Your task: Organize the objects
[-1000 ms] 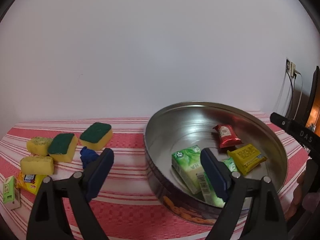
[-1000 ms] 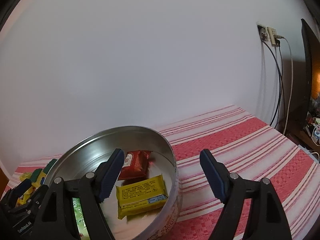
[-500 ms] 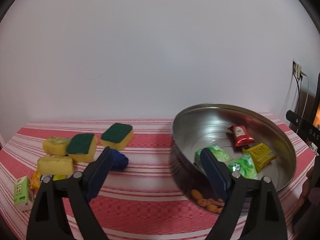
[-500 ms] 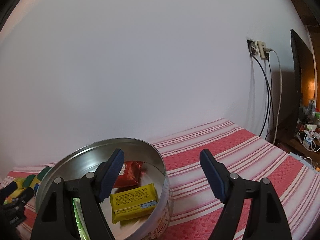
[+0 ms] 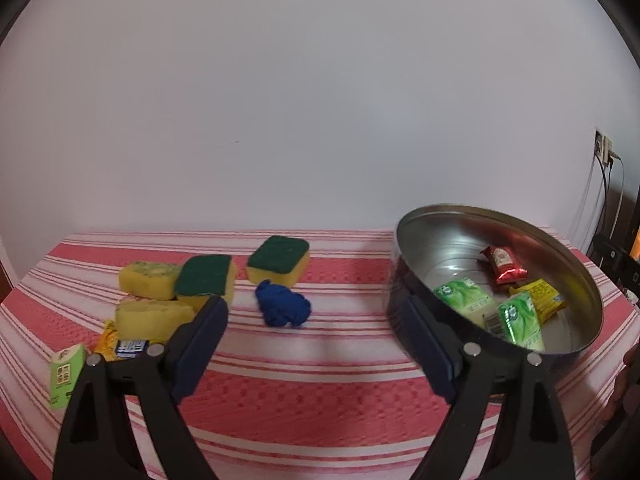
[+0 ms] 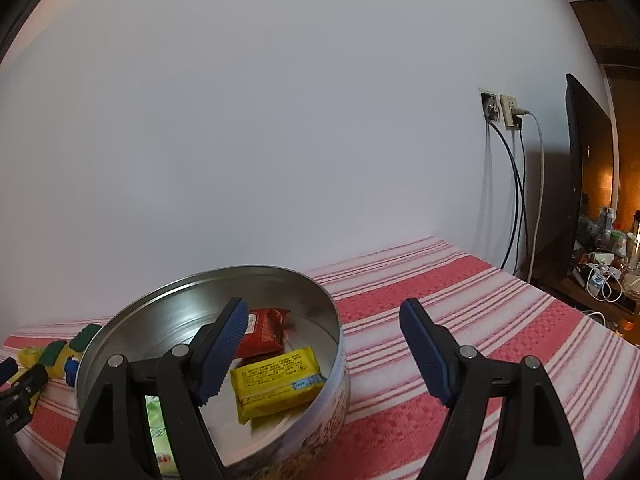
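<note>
A round metal tin (image 5: 416,240) stands on the red striped cloth, holding a red packet (image 5: 502,264), a yellow packet (image 5: 540,298) and two green cartons (image 5: 466,298). Left of it lie a blue knotted cloth (image 5: 282,304), several yellow-and-green sponges (image 5: 280,258), a yellow-blue wrapper (image 5: 120,344) and a small green carton (image 5: 64,374). My left gripper (image 5: 316,316) is open and empty, just in front of the blue cloth. My right gripper (image 6: 322,322) is open and empty over the tin's (image 6: 336,344) right rim; the red packet (image 6: 264,330) and yellow packet (image 6: 276,382) show inside.
A white wall backs the table. At the right hang a wall socket (image 6: 504,110) with cables, and a dark panel (image 6: 576,184) stands by a cluttered shelf. Part of the left gripper (image 6: 18,388) shows at the right wrist view's left edge. Bare cloth (image 6: 480,300) stretches right of the tin.
The left gripper swung left, away from the tin and toward the blue cloth and sponges. The right gripper shifted right, so the tin sits lower left in its view.
</note>
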The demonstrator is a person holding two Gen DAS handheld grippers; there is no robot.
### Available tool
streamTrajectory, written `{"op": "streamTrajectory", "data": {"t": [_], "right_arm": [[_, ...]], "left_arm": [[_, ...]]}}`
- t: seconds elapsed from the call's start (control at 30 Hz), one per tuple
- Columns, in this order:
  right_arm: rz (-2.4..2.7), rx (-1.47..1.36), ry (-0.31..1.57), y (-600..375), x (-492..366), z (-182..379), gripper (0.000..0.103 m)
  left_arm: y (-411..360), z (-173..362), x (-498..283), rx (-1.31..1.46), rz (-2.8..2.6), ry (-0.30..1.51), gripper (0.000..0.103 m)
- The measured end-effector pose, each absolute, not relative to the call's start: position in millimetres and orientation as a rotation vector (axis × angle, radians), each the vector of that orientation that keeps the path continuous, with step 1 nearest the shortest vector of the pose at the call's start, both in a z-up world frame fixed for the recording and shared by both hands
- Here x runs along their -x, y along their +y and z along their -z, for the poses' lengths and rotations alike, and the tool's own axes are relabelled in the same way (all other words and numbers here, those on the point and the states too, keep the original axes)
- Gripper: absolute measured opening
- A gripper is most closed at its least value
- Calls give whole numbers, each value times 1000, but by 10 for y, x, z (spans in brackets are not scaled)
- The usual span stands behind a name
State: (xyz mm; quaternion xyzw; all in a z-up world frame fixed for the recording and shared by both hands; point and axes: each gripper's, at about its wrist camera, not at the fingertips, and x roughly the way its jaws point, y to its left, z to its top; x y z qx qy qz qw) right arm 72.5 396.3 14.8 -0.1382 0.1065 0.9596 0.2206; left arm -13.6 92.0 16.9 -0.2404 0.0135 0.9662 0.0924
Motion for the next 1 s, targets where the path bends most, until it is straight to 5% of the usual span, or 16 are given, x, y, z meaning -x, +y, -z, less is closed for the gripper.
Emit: {"op": "streamTrajectory", "data": {"t": [0.7,1.0], "right_arm": [[-2823,471,378,2697,-600,-124,80],[-2997,601,303,1801,-343,-83,80]], "left_arm": [[-333,-128,73,820,-2995,5,89],[-999,29,172,1053,-3038,-207,89]]}}
